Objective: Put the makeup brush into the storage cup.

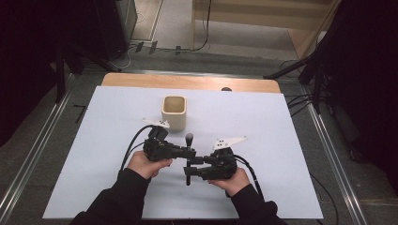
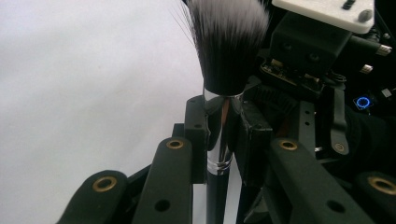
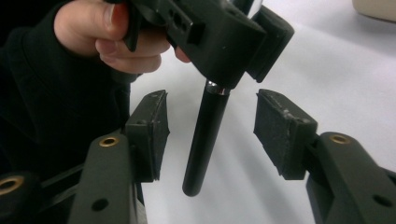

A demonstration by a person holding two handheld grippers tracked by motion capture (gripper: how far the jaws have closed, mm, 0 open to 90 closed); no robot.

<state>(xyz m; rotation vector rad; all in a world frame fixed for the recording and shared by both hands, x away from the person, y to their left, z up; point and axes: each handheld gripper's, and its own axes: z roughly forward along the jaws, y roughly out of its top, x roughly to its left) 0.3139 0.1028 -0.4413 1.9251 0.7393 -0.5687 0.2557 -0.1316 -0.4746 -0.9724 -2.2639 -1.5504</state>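
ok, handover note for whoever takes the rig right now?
Left tool: shut on the makeup brush at its silver ferrule, bristles up.
Right tool: open, pads either side of the brush's black handle, not touching it.
Beige cup: upright on the white table behind the hands, nothing visible inside.
Done: brush lifted.
Left: probably close right tool on the handle, then brush into cup.

The brush has black bristles tipped white (silver ferrule, black handle); the cup is cream, the table white.
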